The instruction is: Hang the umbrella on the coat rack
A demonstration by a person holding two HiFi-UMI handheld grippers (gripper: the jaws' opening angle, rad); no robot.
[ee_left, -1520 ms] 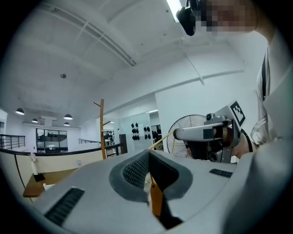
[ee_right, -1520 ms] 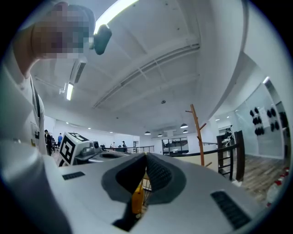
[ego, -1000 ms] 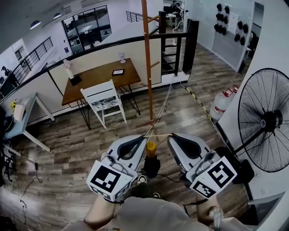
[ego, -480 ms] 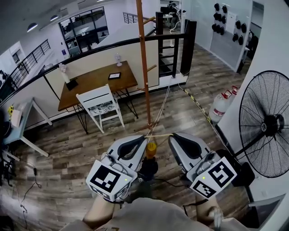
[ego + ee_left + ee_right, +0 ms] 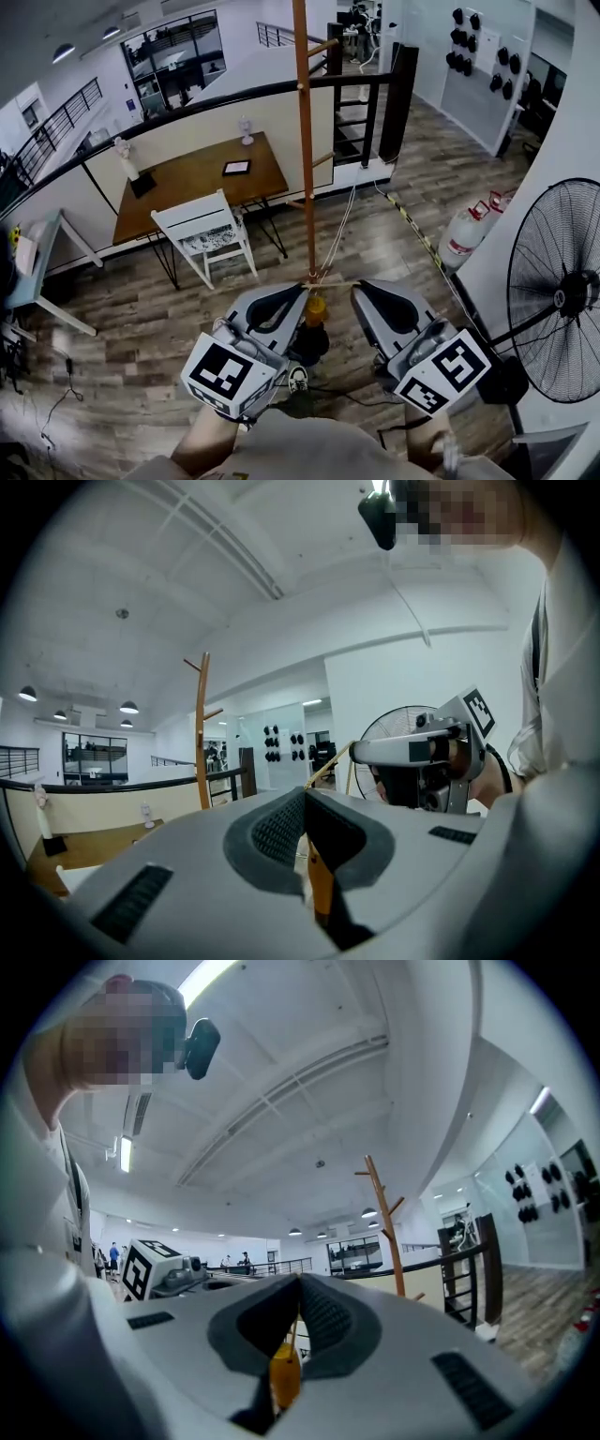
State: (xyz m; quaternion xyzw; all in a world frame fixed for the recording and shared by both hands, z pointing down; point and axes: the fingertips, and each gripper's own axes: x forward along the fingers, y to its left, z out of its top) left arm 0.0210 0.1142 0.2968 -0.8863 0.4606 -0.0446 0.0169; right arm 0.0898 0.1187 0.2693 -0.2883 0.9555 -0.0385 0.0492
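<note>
The umbrella hangs between my two grippers in the head view, its orange handle [image 5: 315, 307] above a black folded body [image 5: 309, 343]. Its thin tan strap [image 5: 330, 284] is stretched level from one gripper tip to the other. My left gripper [image 5: 302, 290] is shut on the strap's left end and my right gripper [image 5: 359, 284] is shut on its right end. The orange handle [image 5: 322, 885] shows below the shut left gripper [image 5: 303, 795], and the same handle [image 5: 284, 1374] below the shut right gripper [image 5: 300, 1282]. The orange-brown coat rack [image 5: 306, 141] stands straight ahead, with pegs high on its pole [image 5: 202, 733] [image 5: 384, 1232].
A large black fan [image 5: 562, 291] stands at the right, a white gas cylinder [image 5: 466, 239] beside it. A white chair [image 5: 206, 230] and wooden table [image 5: 197, 173] lie ahead on the left, against a railing [image 5: 234, 94]. Cables run across the wood floor [image 5: 394, 202].
Both grippers keep their hold on the strap and stay side by side. The view has shifted: the fan has slid right and down, and the rack pole's base sits a little closer to the gripper tips.
</note>
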